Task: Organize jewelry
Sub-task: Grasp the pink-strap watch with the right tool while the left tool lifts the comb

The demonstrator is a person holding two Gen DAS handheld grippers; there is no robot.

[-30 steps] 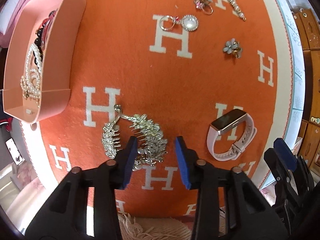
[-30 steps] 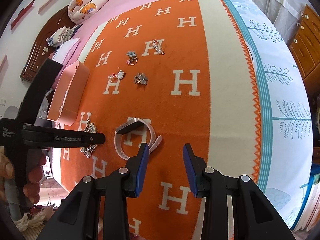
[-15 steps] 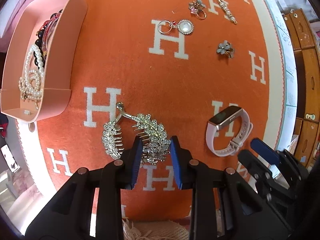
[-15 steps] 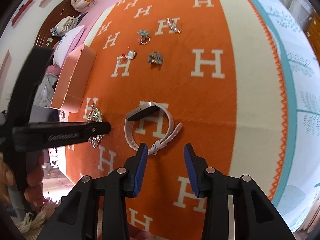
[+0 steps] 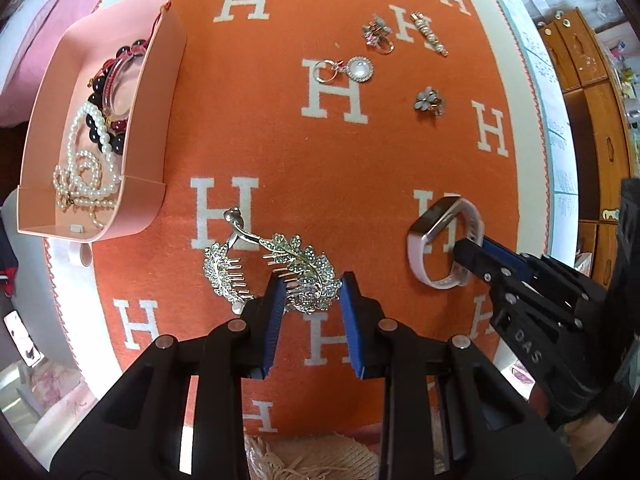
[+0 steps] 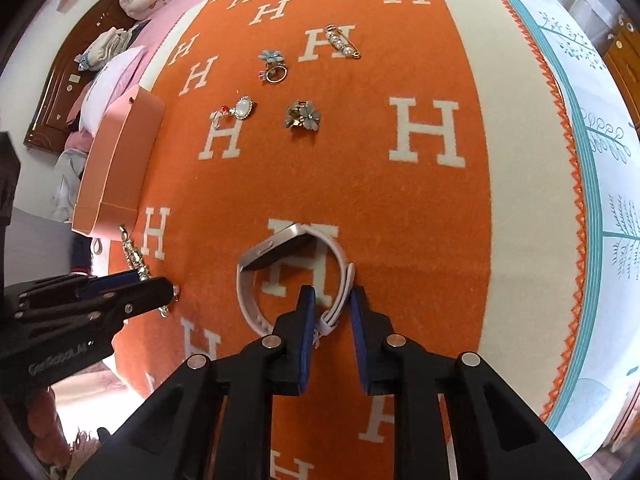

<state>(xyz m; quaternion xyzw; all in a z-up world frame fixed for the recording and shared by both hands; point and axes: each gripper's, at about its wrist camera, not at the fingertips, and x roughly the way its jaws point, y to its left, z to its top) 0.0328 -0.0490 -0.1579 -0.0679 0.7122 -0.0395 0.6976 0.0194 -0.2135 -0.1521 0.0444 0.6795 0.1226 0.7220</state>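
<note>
A rhinestone twin-leaf hair comb [image 5: 296,256] lies on the orange blanket, and my left gripper [image 5: 310,280] is shut on its right leaf. The left leaf [image 5: 224,276] hangs free beside the pads. A pink smartwatch [image 6: 276,248] stands on its side. My right gripper [image 6: 330,292] has its jaws closing on the strap by the buckle, with the pads against it. In the left wrist view that gripper [image 5: 476,248] sits over the watch [image 5: 436,220]. A pink box [image 5: 152,92] at the left holds pearl and bead strands.
Loose on the blanket farther off are a pearl pendant with ring [image 5: 348,70], a flower ring [image 5: 378,34], a pearl pin [image 5: 430,32] and a flower brooch [image 5: 428,100]. The left gripper [image 6: 160,284] shows left of the watch. Wooden drawers [image 5: 592,160] stand right of the bed.
My left gripper narrowed onto the comb's right leaf and rose a little. The right gripper came down over the watch, and its jaws drew in around the strap.
</note>
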